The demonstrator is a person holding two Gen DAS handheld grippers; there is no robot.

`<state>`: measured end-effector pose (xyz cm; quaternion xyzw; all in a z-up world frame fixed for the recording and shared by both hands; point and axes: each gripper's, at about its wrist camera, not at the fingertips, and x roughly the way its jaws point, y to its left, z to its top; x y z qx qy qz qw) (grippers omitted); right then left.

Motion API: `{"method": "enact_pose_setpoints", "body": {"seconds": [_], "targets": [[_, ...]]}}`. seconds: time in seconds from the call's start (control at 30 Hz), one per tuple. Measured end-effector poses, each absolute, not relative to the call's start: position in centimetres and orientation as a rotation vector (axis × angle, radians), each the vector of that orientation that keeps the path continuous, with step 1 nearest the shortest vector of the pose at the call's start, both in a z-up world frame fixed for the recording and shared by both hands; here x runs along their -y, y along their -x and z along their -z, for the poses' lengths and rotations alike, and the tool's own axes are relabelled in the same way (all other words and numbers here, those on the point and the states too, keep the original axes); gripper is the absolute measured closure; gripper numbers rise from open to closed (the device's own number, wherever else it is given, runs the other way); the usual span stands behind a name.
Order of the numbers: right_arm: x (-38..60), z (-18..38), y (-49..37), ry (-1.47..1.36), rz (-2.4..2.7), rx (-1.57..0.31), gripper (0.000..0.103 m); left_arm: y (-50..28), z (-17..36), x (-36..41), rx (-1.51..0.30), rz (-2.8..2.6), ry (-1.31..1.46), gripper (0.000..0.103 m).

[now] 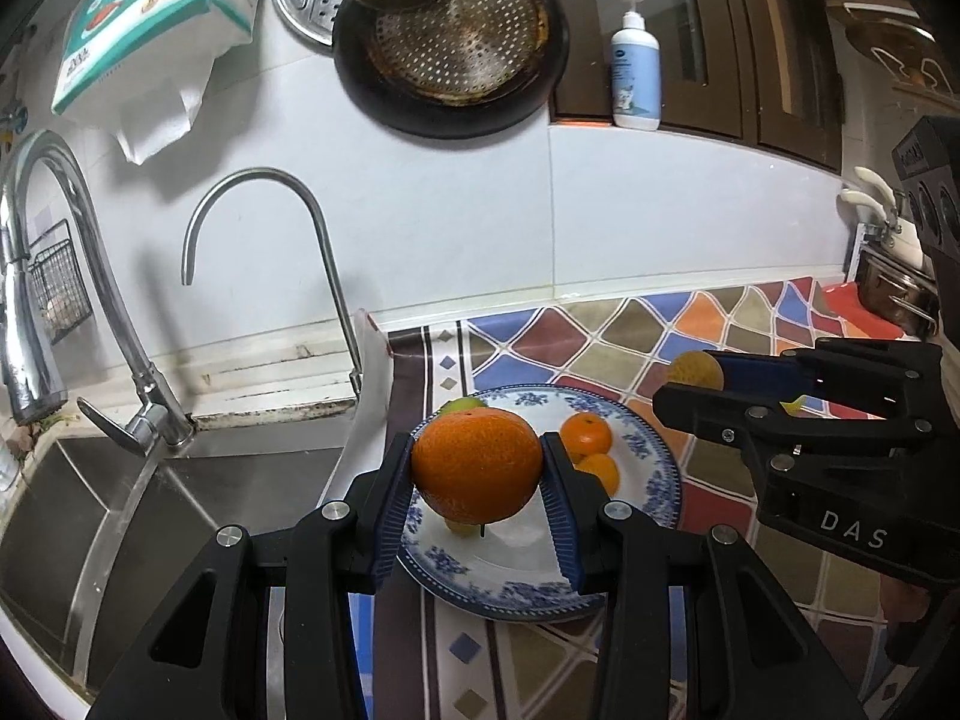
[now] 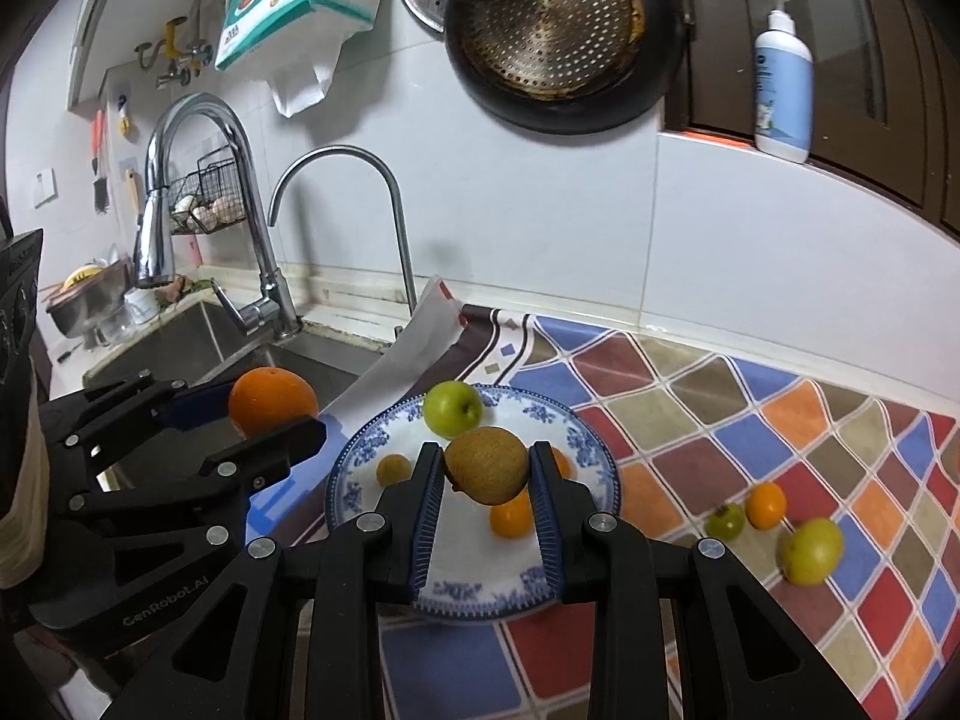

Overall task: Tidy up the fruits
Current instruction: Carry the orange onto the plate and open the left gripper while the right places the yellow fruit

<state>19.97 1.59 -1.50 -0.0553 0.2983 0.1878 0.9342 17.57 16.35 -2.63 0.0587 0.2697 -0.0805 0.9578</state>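
My left gripper (image 1: 477, 471) is shut on a large orange (image 1: 477, 467) and holds it above the blue-and-white plate (image 1: 654, 468). My right gripper (image 2: 487, 468) is shut on a brown kiwi (image 2: 486, 463) above the same plate (image 2: 354, 480). On the plate lie a green apple (image 2: 453, 408), a small yellow-brown fruit (image 2: 393, 469) and small oranges (image 2: 510, 519). On the cloth to the right lie a small green fruit (image 2: 725, 521), a small orange (image 2: 765, 505) and a green apple (image 2: 811, 551). The right gripper with the kiwi (image 1: 696, 371) shows in the left wrist view.
A steel sink (image 1: 120, 516) with two taps (image 1: 327, 252) lies left of the plate. The patterned cloth (image 2: 750, 408) covers the counter. A dark pan (image 2: 564, 42) and tissue pack (image 2: 300, 0) hang on the wall. A lotion bottle (image 2: 783, 84) stands on the sill.
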Motion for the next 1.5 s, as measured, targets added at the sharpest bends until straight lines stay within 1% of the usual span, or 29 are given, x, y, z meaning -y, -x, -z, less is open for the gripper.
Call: {"method": "enact_pose_setpoints", "body": {"seconds": [0.6,0.97,1.23,1.5], "targets": [[-4.3,5.5,-27.1,0.138,-0.405,-0.701,0.073,-24.3,6.9,-17.9,-0.638,0.164,-0.134,0.062],[-4.9,8.1,-29.8,0.144,-0.407,-0.76,0.073,-26.7,9.1,-17.9,-0.695,0.183,-0.132,0.062],[-4.7,8.4,-30.3,0.124,-0.415,-0.765,0.073,-27.4,9.6,-17.7,-0.709,0.207,-0.112,0.061],[-3.7,7.3,-28.9,0.12,-0.391,-0.732,0.072,-26.0,8.2,-17.3,-0.673,0.179,-0.136,0.061]]}}
